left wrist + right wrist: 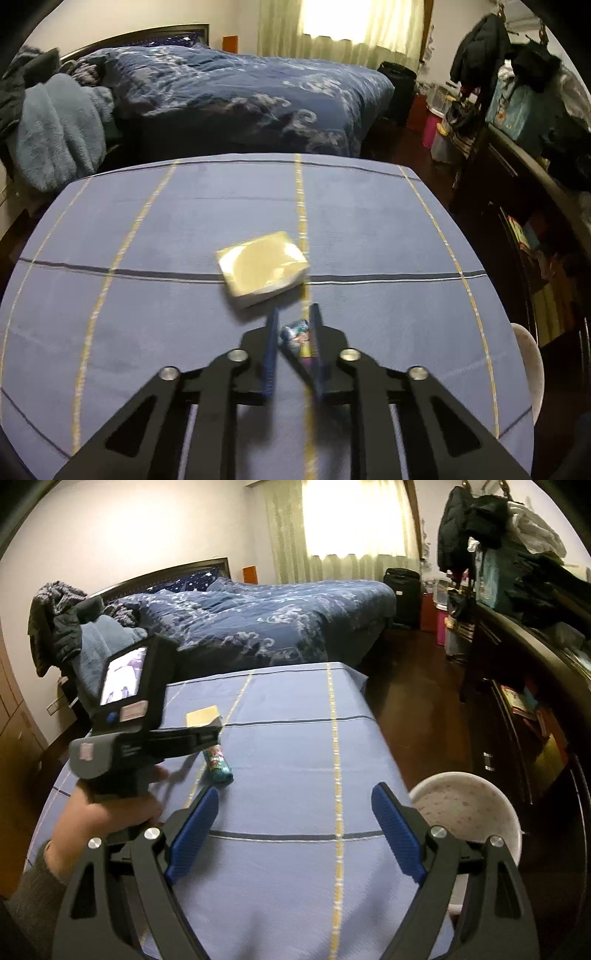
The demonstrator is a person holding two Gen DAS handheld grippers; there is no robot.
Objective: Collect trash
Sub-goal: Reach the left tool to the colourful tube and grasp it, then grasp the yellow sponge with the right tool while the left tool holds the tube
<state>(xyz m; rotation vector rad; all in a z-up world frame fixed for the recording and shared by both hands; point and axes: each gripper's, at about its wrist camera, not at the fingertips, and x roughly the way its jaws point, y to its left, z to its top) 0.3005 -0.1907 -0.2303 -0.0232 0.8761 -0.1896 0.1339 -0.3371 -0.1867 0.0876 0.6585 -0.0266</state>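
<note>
A crumpled teal and pink wrapper (297,338) lies on the blue striped tablecloth (184,221). My left gripper (294,316) has its fingers close around the wrapper, and its fingertips are low over the cloth. The right wrist view shows the same wrapper (218,766) under the left gripper's tip (207,736). A pale yellow tissue pack (263,267) lies just beyond the wrapper; it also shows in the right wrist view (203,715). My right gripper (291,806) is open and empty above the table's near part.
A white round bin (467,805) stands on the floor off the table's right edge. A bed with a blue quilt (240,96) lies beyond the table. Dark shelves with clothes and bags (517,627) line the right side.
</note>
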